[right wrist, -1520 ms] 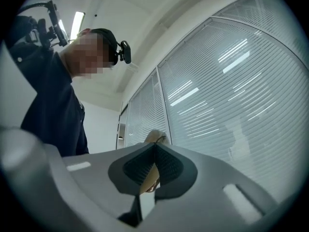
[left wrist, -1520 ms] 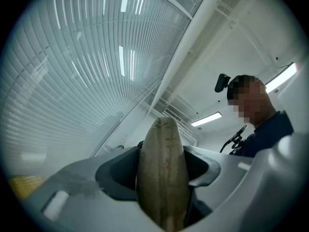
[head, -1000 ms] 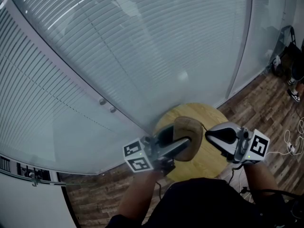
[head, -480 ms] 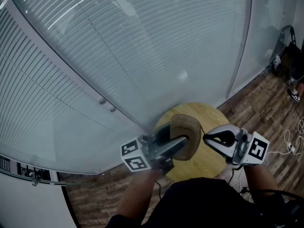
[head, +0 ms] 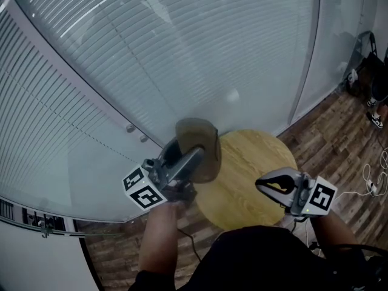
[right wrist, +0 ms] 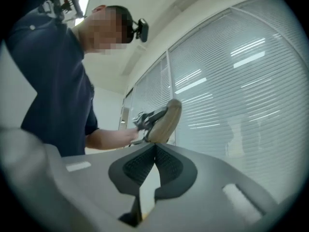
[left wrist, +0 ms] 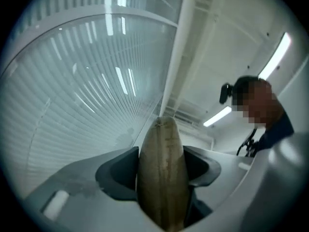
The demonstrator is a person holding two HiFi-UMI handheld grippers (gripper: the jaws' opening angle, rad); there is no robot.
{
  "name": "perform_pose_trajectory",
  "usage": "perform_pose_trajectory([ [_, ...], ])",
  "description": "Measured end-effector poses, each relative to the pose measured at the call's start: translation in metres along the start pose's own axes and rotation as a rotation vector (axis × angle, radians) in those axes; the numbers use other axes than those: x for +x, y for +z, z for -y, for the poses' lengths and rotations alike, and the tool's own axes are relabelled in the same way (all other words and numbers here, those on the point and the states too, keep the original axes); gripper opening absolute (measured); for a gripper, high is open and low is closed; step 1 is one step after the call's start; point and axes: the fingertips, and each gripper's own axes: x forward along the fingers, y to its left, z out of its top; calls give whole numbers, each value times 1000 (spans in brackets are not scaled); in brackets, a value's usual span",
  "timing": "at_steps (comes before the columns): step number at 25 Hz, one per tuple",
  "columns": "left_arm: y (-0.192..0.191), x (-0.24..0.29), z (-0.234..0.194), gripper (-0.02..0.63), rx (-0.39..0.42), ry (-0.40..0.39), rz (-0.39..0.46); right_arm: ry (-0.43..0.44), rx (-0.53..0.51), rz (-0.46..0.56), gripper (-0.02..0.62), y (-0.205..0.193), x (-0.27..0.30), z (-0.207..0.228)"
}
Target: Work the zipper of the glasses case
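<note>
Three cameras, one shared glasses case (head: pixel 197 141)
Head view looks steeply down on the round bench (head: pixel 254 180). Left gripper view peers upward along the left tongs (left wrist: pixel 161 158), close against the case. Right gripper view looks over the right tongs (right wrist: pixel 154 149) and sees that case farther off at 12 o'clock.

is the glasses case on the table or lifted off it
Lifted: the left claw clamps the glasses case in the air, clear of the round table.

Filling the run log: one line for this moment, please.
left gripper: shut on glasses case | case: in air, off table | right gripper: shut, empty
</note>
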Motion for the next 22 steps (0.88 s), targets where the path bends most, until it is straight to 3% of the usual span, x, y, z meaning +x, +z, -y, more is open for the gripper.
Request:
perform_pose_trajectory([
  [2, -18, 12, 6, 285, 83, 16, -88, -56, 84, 84, 44, 24, 2, 23],
  [4, -32, 18, 7, 285, 86, 6, -117, -81, 127, 122, 220, 41, 11, 38],
  [5, -37, 20, 7, 285, 76, -5, -124, -97, 124, 120, 224, 46, 15, 44],
  [8, -53, 26, 14, 285, 66, -33, -164, -126, 107, 98, 218, 46, 18, 53],
  [13, -76, 30, 31, 287, 56, -130, -239, -67, 181, 98, 201, 34, 20, 50],
  [14, -79, 28, 34, 288, 45, -154, -244, -47, 196, 110, 175, 34, 18, 48],
  [15, -81, 27, 36, 288, 36, -176, -251, -26, 207, 120, 59, 34, 17, 44],
  [16, -84, 26, 39, 288, 29, -194, -257, -7, 213, 126, 38, 34, 15, 41],
  [19, -88, 24, 43, 288, 10, -232, -267, 32, 224, 123, 37, 32, 13, 34],
  [22, -88, 23, 44, 288, -7, -247, -264, 8, 231, 122, 37, 30, 8, 40],
])
